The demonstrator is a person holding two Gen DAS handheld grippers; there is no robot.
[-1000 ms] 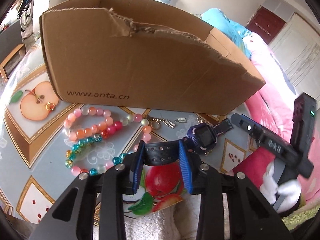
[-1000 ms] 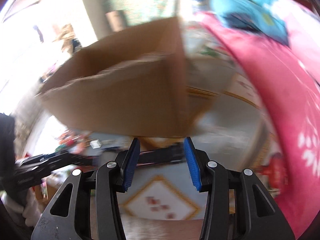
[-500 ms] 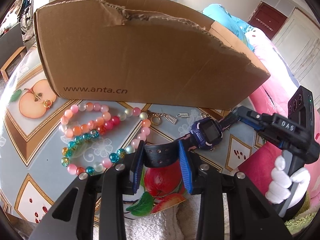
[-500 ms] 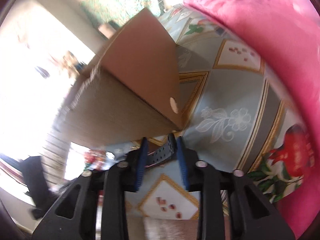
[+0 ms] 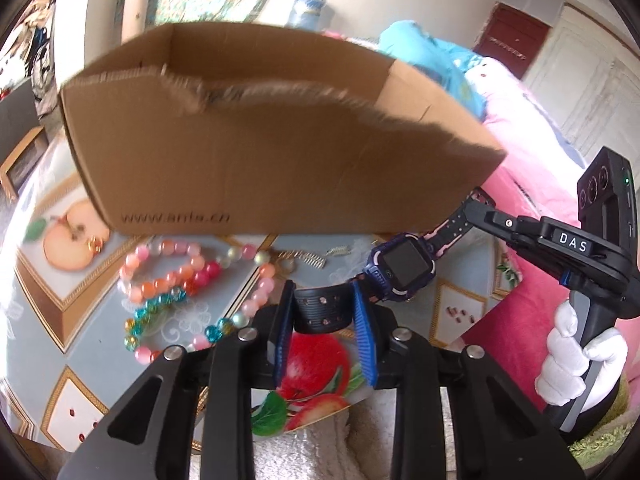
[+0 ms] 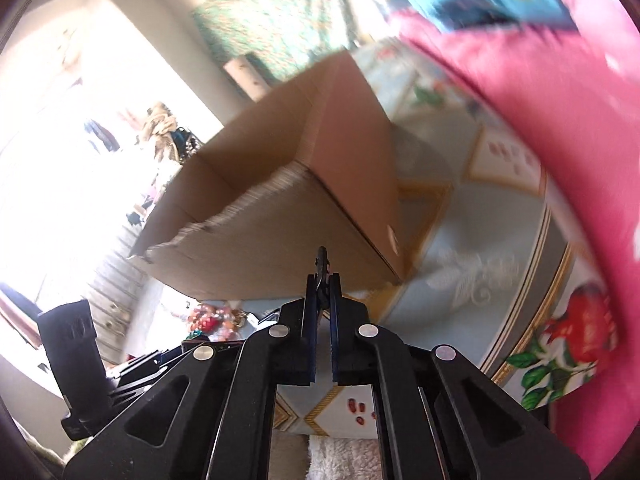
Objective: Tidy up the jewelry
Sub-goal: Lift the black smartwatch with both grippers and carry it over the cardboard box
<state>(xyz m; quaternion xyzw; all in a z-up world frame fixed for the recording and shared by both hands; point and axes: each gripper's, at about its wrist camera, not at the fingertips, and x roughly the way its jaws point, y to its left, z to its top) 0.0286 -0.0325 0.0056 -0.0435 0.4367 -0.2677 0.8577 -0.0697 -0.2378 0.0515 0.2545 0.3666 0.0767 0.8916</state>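
both grippers, left (image 5: 324, 308) and right (image 6: 323, 280), clamped on watch (image 5: 404, 266) strap ends; box (image 5: 280, 168) blurred.

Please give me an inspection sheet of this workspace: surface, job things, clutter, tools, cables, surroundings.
Surface: fruit-print tablecloth, grey and gold.
Job's things: watch stretched between both tools; bead bracelets and small metal charms lying loose; torn cardboard box behind them.
Clutter: nothing seen.
Grippers: left tool pinching one strap; right tool has just closed on the other strap end, held by a white-gloved hand.
Cables: nothing seen.
Surroundings: pink bedding, blue cloth, dark red door.
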